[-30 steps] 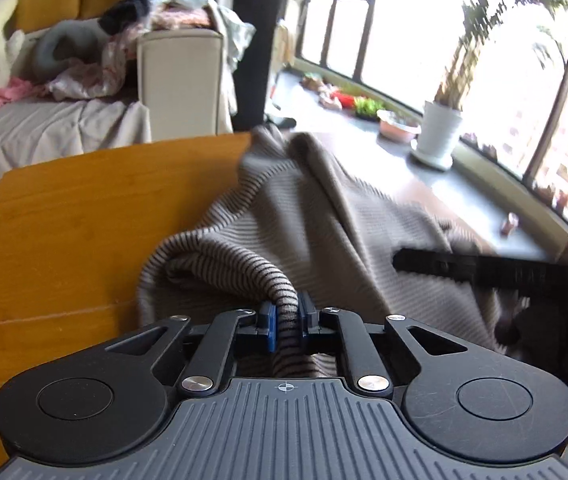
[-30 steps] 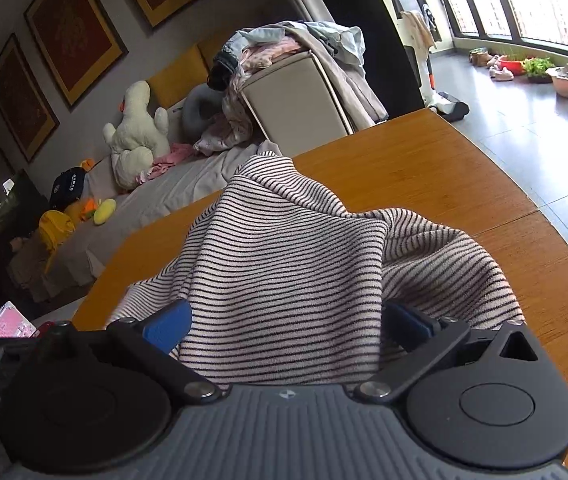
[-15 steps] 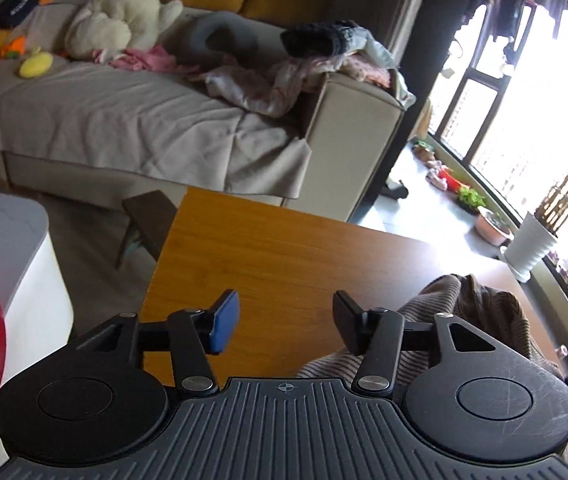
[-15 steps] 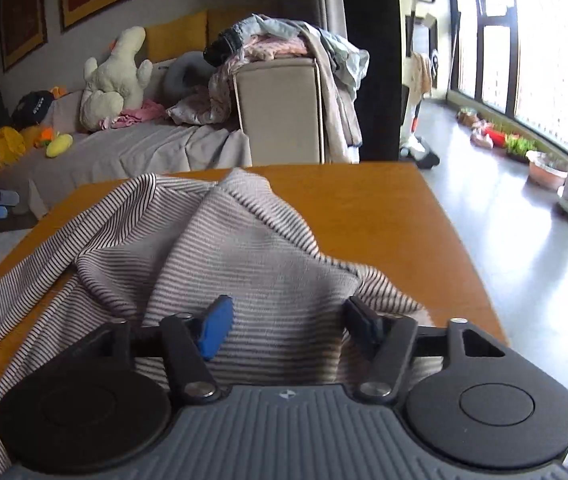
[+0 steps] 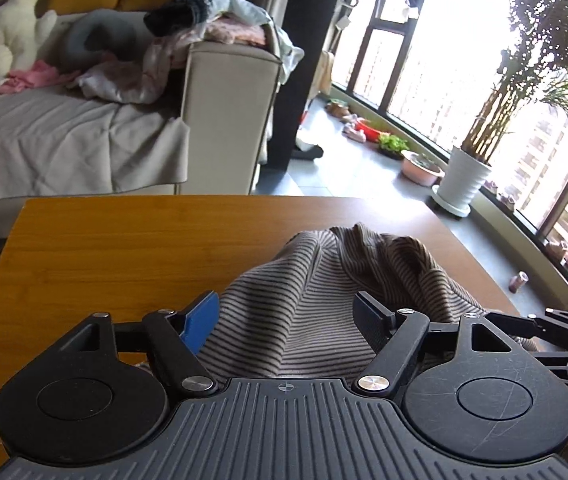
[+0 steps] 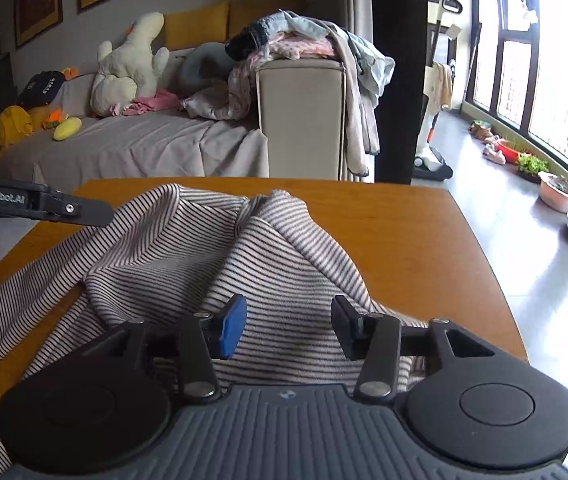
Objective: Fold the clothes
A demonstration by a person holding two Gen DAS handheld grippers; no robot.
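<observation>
A striped grey and white garment (image 6: 188,264) lies crumpled on the wooden table (image 6: 423,248). The left wrist view shows the same garment (image 5: 323,280) bunched up toward the table's right side. My left gripper (image 5: 287,316) is open just above the cloth, nothing between its fingers. My right gripper (image 6: 287,324) is open too, hovering over the near part of the garment. A part of the left gripper (image 6: 40,204) shows at the left edge of the right wrist view. The right gripper's body (image 5: 563,332) shows at the right edge of the left wrist view.
Beyond the table stands a grey sofa (image 6: 156,144) with a white plush toy (image 6: 128,68) and a pile of clothes (image 6: 299,40) on its armrest. A potted plant (image 5: 467,176) and small pots stand by the large window. The table's bare wood (image 5: 104,248) spreads to the left.
One second ago my left gripper was shut on a fold of the garment; it has let go, swung away left and come back over the cloth. The right gripper stayed open over the garment.
</observation>
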